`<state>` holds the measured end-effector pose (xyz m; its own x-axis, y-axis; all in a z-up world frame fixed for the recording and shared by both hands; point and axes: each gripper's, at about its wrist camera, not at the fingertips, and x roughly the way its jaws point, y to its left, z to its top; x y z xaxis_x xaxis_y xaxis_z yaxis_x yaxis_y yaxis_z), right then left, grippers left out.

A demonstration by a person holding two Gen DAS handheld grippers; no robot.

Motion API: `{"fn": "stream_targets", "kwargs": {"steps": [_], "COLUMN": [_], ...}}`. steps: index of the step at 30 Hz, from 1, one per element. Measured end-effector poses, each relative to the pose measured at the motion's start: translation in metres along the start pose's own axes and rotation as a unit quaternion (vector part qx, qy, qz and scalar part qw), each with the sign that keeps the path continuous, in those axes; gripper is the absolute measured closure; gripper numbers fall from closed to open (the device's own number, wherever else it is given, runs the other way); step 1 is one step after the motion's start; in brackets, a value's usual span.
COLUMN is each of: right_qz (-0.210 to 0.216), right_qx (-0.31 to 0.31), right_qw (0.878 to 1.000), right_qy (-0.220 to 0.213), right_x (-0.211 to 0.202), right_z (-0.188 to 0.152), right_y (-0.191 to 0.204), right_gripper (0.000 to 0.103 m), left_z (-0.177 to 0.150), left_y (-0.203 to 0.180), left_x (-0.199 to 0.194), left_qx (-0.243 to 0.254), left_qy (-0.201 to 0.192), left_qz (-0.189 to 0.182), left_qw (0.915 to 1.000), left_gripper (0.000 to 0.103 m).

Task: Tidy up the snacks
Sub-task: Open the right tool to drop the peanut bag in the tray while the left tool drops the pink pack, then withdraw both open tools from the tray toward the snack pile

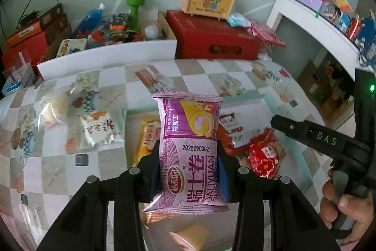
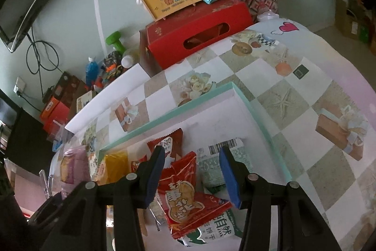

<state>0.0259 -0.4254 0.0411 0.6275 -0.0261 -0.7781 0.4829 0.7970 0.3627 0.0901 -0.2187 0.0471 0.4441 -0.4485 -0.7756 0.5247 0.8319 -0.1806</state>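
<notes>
While the left claw (image 1: 189, 171) squeezes a pink cake pack (image 1: 189, 149), the right claw (image 2: 191, 175) gapes with nothing in it over the box (image 2: 246, 98). Several snacks already lie inside. Two packs (image 1: 101, 128) wait at nine o'clock on the table (image 1: 56, 168).

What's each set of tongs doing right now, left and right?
Left tongs: closed on the pink Swiss roll packet.
Right tongs: open, holding nothing, above the red snack packet in the white box.
</notes>
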Motion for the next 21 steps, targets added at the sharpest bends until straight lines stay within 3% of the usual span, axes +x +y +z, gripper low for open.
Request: {"fn": "stream_targets", "kwargs": {"steps": [5, 7, 9, 17, 21], "right_qz": [-0.004, -0.006, -0.008, -0.013, -0.010], "right_qx": [-0.008, -0.012, -0.017, -0.033, -0.052], "right_qw": [1.000, 1.000, 1.000, 0.999, 0.999], "right_qy": [0.014, 0.015, 0.016, 0.013, 0.010], "right_x": [0.008, 0.008, 0.008, 0.002, -0.001], "right_z": [-0.003, -0.003, -0.004, -0.004, -0.006], "right_y": [0.005, 0.008, 0.010, 0.019, 0.032], "right_gripper": [0.052, 0.052, 0.052, 0.052, 0.052], "left_z": [-0.004, -0.004, -0.003, -0.001, 0.000], "left_y": [-0.009, -0.011, -0.012, -0.003, 0.017], "left_x": [0.007, 0.005, 0.002, -0.008, -0.014], "left_qx": [0.011, 0.011, 0.012, 0.001, -0.027], "left_qy": [0.010, 0.009, 0.004, 0.000, -0.005], "left_qz": [0.006, 0.002, -0.002, 0.017, 0.036], "left_qw": [0.9999, 0.9999, 0.9999, 0.9999, 0.9990], "left_gripper": [0.058, 0.039, 0.033, 0.032, 0.021]}}
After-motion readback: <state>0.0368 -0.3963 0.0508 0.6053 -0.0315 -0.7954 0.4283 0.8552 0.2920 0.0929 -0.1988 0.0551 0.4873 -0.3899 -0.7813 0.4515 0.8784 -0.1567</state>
